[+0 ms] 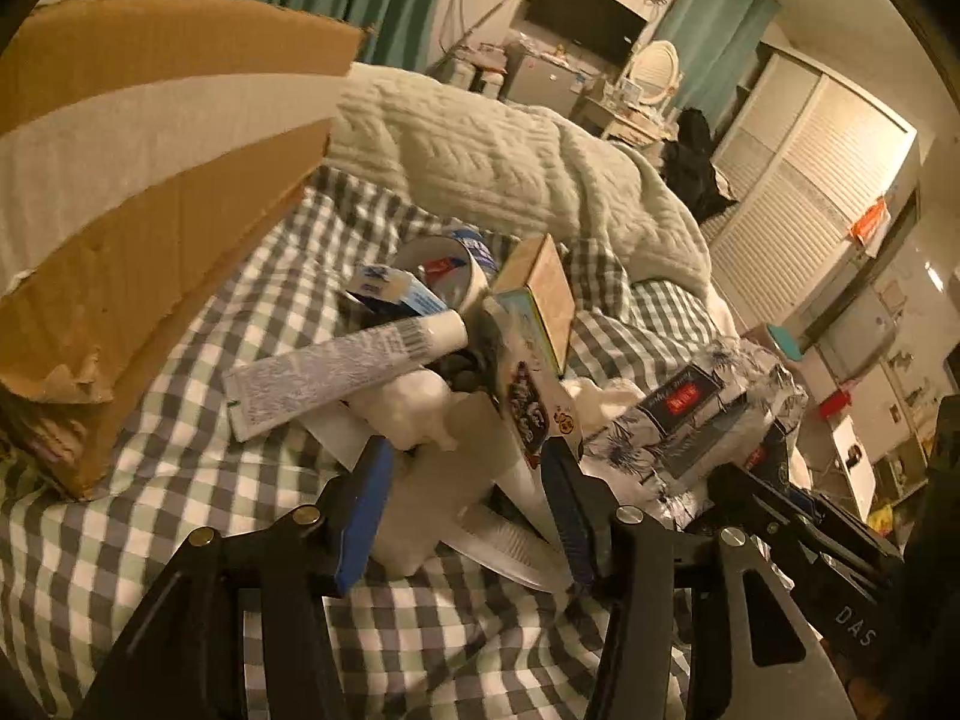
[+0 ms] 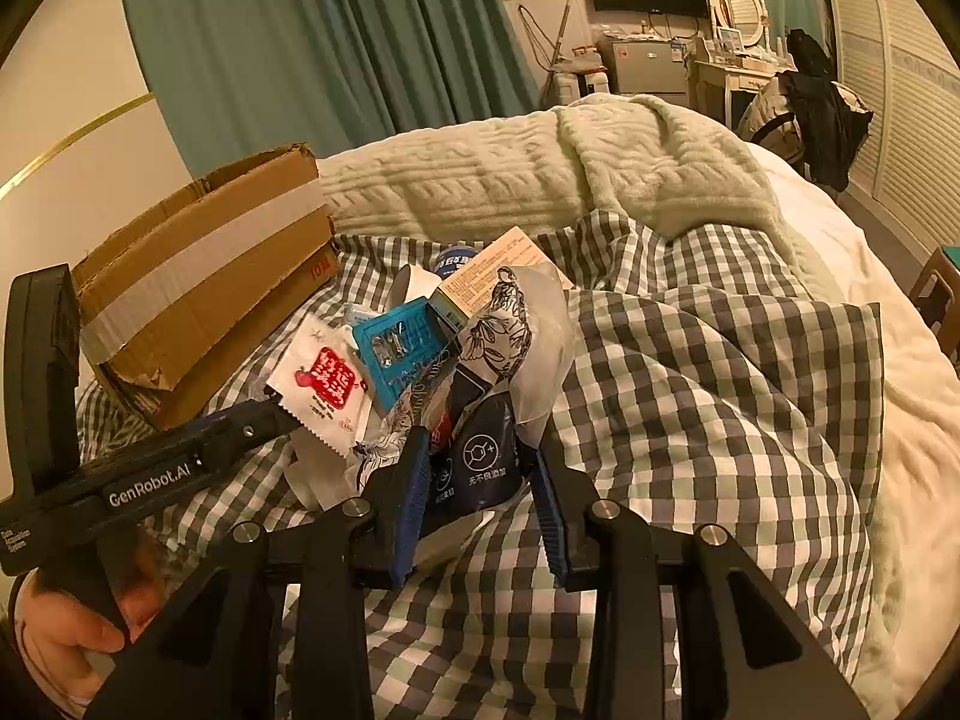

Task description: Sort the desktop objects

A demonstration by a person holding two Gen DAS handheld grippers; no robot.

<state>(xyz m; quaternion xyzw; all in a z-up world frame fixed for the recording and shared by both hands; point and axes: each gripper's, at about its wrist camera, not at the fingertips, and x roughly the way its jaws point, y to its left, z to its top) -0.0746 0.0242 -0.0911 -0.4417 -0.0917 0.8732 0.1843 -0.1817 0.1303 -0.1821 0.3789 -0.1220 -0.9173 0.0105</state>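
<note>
Heaped on a checked blanket (image 2: pixel 690 372) in the middle of the bed, just right of a taped cardboard box (image 2: pixel 204 276): a tube (image 1: pixel 336 369), a roll of tape (image 1: pixel 447 267), a small carton (image 1: pixel 540 294), a flat red-printed sachet (image 2: pixel 327 384), a blue blister card (image 2: pixel 399 351) and a dark flower-printed packet (image 2: pixel 483 450). In the left wrist view, tube lying with its long axis slanting from lower left to upper right, crimped flat end toward the box, capped end up against the carton. Carton tipped on edge, long side rising away from the camera, leaning on the tape roll behind it. Left gripper (image 1: pixel 468 456) spread wide, blue fingers (image 1: pixel 366 516) straddling white crumpled stuff and the sachet's edge at the near side of the heap, gripping nothing that can be made out. Right gripper (image 2: pixel 480 468) likewise parted, fingers either side of the lower end of the dark packet, pads close to its flanks; cannot tell whether touching. Packet standing roughly upright, long axis running away from the camera, its top folded into the pile under the carton. In the right wrist view, left gripper's black body reaching in from the lower left, level and angled toward the sachet, with a bare hand (image 2: pixel 78 624) wrapped round its handle. Pale knitted throw (image 2: pixel 540 180) bunched beyond the heap.
</note>
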